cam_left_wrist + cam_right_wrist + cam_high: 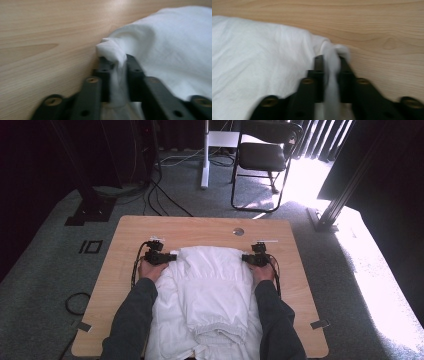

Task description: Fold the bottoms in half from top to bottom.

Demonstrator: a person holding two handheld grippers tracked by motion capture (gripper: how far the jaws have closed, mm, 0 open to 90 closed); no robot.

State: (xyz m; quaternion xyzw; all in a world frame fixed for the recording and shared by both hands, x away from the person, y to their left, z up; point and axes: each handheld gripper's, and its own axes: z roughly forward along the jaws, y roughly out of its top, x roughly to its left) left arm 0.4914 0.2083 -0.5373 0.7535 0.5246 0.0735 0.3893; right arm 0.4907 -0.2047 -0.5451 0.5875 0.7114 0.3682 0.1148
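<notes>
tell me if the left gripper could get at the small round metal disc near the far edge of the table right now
Probably not as things stand: the left gripper is shut on the white cloth garment, so its jaws are occupied. The small round metal disc itself lies bare on the light wooden table.

We see a light wooden table (125, 232) standing on grey carpet (45, 270). A white garment (215, 285) lies on it, and a small round metal disc (238, 231) near its far edge.
</notes>
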